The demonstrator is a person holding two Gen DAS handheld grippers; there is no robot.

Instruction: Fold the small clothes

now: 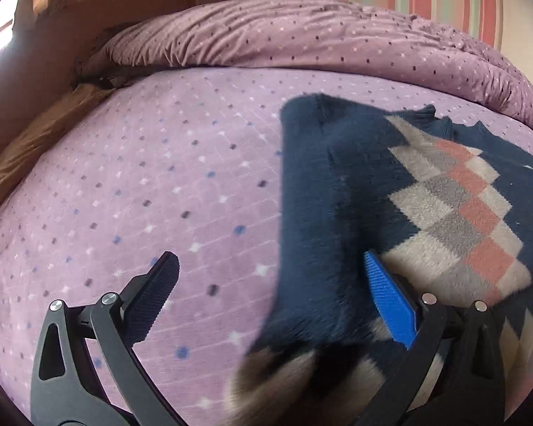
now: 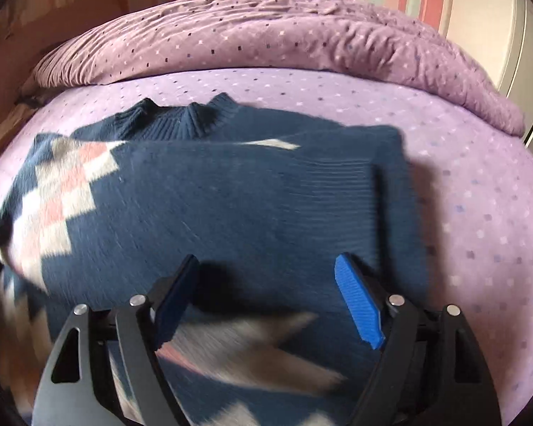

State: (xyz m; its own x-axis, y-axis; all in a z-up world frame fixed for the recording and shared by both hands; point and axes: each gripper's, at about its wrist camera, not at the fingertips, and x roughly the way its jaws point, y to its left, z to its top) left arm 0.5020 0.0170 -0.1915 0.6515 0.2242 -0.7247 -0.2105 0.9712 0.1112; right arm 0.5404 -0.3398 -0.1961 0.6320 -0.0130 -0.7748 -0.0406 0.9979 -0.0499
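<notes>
**Both grippers open over the navy sweater**

Your left gripper sits at the bottom of its frame with the jaws spread wide and nothing clamped. A navy sleeve of the sweater runs down between the fingers toward the lower centre, close to the blue right pad; the dark left pad is over bare bedspread. The sweater's body, with its cream, grey and pink diamond pattern, fills the right half of that view.

Your right gripper is likewise wide open and holds nothing. It hangs over the sweater, which lies across the middle of the frame with a navy panel folded over the front and the ribbed collar toward the upper left. The lower edge is motion-blurred, so contact with the knit can't be judged there.

A rumpled purple duvet lies along the top.
</notes>
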